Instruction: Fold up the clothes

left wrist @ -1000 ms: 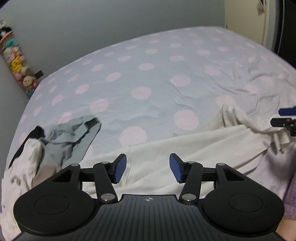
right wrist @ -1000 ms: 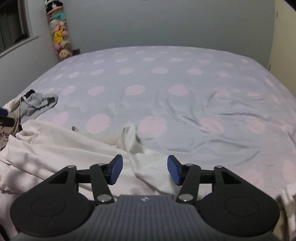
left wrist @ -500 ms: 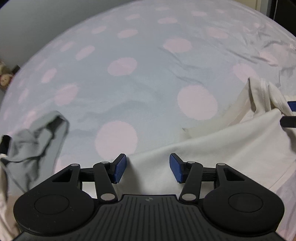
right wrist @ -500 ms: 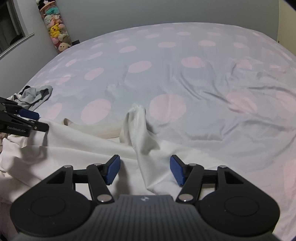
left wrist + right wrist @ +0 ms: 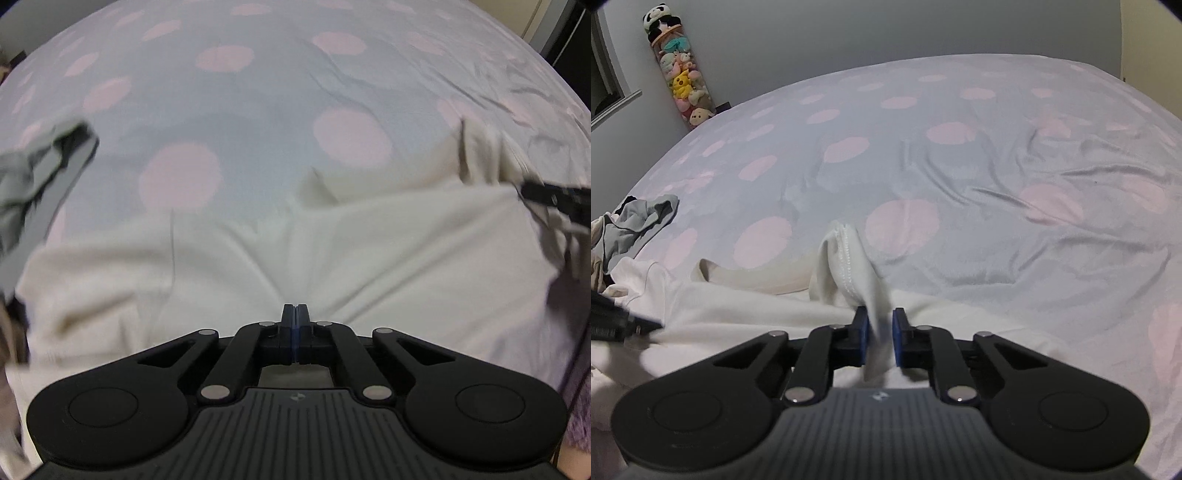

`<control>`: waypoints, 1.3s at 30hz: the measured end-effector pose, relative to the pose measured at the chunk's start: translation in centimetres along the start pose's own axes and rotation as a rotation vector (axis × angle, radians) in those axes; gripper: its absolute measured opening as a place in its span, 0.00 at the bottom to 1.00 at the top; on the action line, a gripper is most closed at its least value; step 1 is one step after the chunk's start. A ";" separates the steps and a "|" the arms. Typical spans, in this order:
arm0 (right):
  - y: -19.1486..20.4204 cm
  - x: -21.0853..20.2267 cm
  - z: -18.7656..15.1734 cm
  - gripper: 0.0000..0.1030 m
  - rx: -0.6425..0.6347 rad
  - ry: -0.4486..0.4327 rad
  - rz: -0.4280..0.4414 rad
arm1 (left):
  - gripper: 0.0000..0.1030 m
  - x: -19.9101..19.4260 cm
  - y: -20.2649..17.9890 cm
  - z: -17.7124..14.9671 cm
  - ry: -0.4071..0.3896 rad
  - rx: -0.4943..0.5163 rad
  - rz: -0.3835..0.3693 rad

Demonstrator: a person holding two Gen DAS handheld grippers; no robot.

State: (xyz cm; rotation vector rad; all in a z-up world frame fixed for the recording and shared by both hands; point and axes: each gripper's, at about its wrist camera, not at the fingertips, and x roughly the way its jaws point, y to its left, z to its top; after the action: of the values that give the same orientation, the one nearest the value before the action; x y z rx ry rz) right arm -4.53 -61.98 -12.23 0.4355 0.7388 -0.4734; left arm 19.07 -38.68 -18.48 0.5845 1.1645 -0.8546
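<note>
A cream white garment (image 5: 332, 243) lies spread and rumpled on the near part of the bed. My left gripper (image 5: 294, 314) is shut tight on a pinch of its cloth, which puckers toward the fingertips. My right gripper (image 5: 878, 325) is closed on a bunched fold of the same garment (image 5: 849, 258), with thick cloth between the pads. The right gripper shows at the right edge of the left wrist view (image 5: 554, 197), and the left gripper at the left edge of the right wrist view (image 5: 617, 321).
The bed (image 5: 960, 166) has a grey sheet with pink dots and wrinkles on the right. A grey garment (image 5: 639, 221) lies crumpled at the left, also in the left wrist view (image 5: 33, 173). A tube of plush toys (image 5: 683, 81) stands by the wall.
Both grippers were open above the white garment. Both have moved down and forward and closed on its cloth.
</note>
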 end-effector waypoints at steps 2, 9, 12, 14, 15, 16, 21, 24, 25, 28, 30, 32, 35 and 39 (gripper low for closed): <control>0.0 -0.3 -0.1 0.15 -0.001 0.010 0.005 | 0.00 -0.3 -0.6 -1.6 0.003 -0.032 -0.012; 0.2 -1.3 -0.5 0.16 -0.003 0.044 0.021 | 0.00 -1.7 -2.6 -5.8 0.015 -0.130 -0.020; 0.2 -1.9 -0.9 0.19 0.007 0.052 0.034 | 0.00 -2.0 -3.5 -6.7 0.013 -0.124 -0.010; 0.1 -2.7 -1.2 0.19 0.015 0.038 0.039 | 0.00 -2.3 -3.7 -7.1 0.003 -0.102 0.005; 0.1 -3.2 -1.3 0.20 0.017 0.025 0.049 | 0.00 -2.6 -3.7 -7.3 -0.006 -0.100 0.008; 0.1 -3.8 -1.4 0.20 0.017 0.011 0.063 | 0.00 -3.0 -3.5 -7.3 -0.017 -0.100 0.010; 0.9 -6.2 -2.4 0.36 -0.036 -0.028 0.151 | 0.15 -4.7 -4.0 -7.7 -0.063 -0.020 0.048; 2.2 -6.8 -2.8 0.52 -0.101 -0.015 0.231 | 0.21 -4.9 -5.7 -8.1 -0.073 0.094 0.111; 2.8 -7.0 -2.9 0.55 -0.137 -0.009 0.261 | 0.24 -5.0 -6.3 -8.2 -0.076 0.134 0.132; 5.3 -7.4 -3.7 0.69 -0.284 0.012 0.322 | 0.35 -4.9 -8.1 -8.6 -0.083 0.253 0.188; 6.9 -7.3 -4.2 0.74 -0.382 0.036 0.342 | 0.39 -4.4 -9.1 -8.9 -0.083 0.331 0.205; 8.3 -7.0 -4.8 0.76 -0.478 0.072 0.356 | 0.43 -3.8 -9.9 -9.2 -0.076 0.405 0.216; 10.3 -6.4 -5.8 0.76 -0.605 0.132 0.359 | 0.47 -2.8 -11.0 -9.7 -0.068 0.514 0.256; 11.6 -4.8 -6.8 0.76 -0.699 0.191 0.294 | 0.48 -1.1 -11.6 -10.1 -0.052 0.602 0.331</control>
State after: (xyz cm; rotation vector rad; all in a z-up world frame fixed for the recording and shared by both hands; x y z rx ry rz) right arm -4.81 -47.77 -10.83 -0.0732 0.9513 0.1171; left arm 3.86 -37.02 -20.20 1.2037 0.7213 -0.9221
